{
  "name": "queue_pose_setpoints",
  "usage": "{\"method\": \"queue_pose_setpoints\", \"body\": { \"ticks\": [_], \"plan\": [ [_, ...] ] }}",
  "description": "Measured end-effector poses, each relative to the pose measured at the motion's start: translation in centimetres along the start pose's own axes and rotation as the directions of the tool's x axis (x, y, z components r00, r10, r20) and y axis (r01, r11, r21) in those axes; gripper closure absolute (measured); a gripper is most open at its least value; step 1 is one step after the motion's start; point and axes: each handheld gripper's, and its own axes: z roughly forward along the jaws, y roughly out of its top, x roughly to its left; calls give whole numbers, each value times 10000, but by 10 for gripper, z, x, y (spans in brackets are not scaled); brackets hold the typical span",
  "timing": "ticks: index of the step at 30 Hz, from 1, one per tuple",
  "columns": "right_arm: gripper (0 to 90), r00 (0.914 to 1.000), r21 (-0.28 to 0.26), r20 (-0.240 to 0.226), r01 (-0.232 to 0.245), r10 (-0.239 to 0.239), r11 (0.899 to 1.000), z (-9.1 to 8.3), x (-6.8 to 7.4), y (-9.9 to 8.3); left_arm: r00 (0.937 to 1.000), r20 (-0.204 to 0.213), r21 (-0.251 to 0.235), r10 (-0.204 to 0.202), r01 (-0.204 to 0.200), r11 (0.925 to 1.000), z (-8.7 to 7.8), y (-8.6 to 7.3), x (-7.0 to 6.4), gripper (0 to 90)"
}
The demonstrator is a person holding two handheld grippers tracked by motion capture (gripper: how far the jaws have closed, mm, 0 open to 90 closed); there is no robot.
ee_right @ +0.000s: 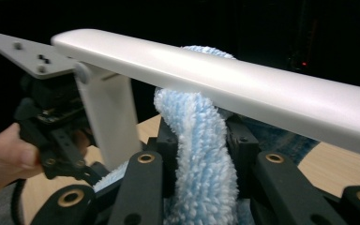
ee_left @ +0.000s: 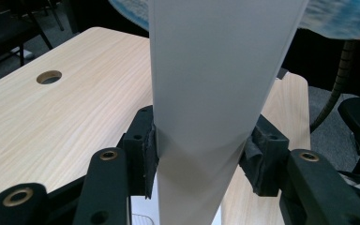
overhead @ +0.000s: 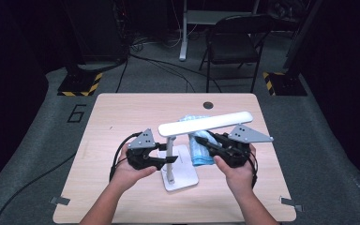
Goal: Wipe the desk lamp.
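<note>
Nearest our lens, the blue cloth [ee_right: 201, 154] is pinched between the jaws of the right claw [ee_right: 201, 164], its fluffy fold rising to touch the underside of the lamp head [ee_right: 243, 84]. In the left gripper view, the lamp stem [ee_left: 206, 117] stands clamped in the left claw [ee_left: 199, 157], pads pressed on both of its sides, so we have the lamp braced.

From above, the lamp sits near the middle of the surface [overhead: 122, 112], its white base [overhead: 183, 176] flat on the wood, the head [overhead: 206, 123] slanting up toward the right. The left claw [overhead: 161, 161] grips the stem low down, and the right claw [overhead: 206, 145] holds the cloth [overhead: 200, 152] just beneath the head, with the rest of the cloth bunched on the surface behind the stem.

We judge that we are in the wiping step, with one claw steadying and the other cleaning the head. The next move likely calls for dragging the cloth along the bar toward its far end while keeping light upward pressure, and keeping the stem held firm so the lamp does not tip or pivot.
</note>
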Motion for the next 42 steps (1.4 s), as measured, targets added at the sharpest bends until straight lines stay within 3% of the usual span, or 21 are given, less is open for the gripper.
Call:
{"method": "queue_pose_setpoints", "body": {
  "ticks": [5,10,14,22,27,32,35,40,42],
  "plan": [
    [717,9966,-84,776,-274,280,9996,-20,-26,-7,10000,38,-30,-5,5,10000,0,-1,0,523],
    [717,9917,-188,1177,-496,515,9986,-39,-49,-15,10000,91,-15,-12,12,10000,0,0,1,523],
    [717,9837,-283,1497,-961,992,9950,-54,-67,-19,9999,130,-23,-30,30,10000,0,-1,1,522],
    [717,9712,-208,2182,-936,959,9954,-67,-91,-20,9999,146,-62,-29,30,10000,0,-1,2,521],
    [717,9835,124,1781,-358,330,9993,-66,-97,-17,9997,235,29,-57,56,10000,-1,-1,3,521],
    [716,9895,266,1395,-420,379,9988,-64,-101,-13,9998,175,-52,-100,101,9999,0,-1,3,521],
    [716,9961,267,726,-515,494,9983,-58,-99,-11,9995,310,21,-76,75,10000,-1,-1,4,521],
    [716,9996,352,-257,-136,145,9993,-48,-90,-8,9995,309,39,-60,59,10000,-1,-1,4,521],
    [716,9990,341,-426,119,-104,9993,-45,-89,-7,9996,265,11,-58,57,10000,-1,-2,3,520]
  ]
}}
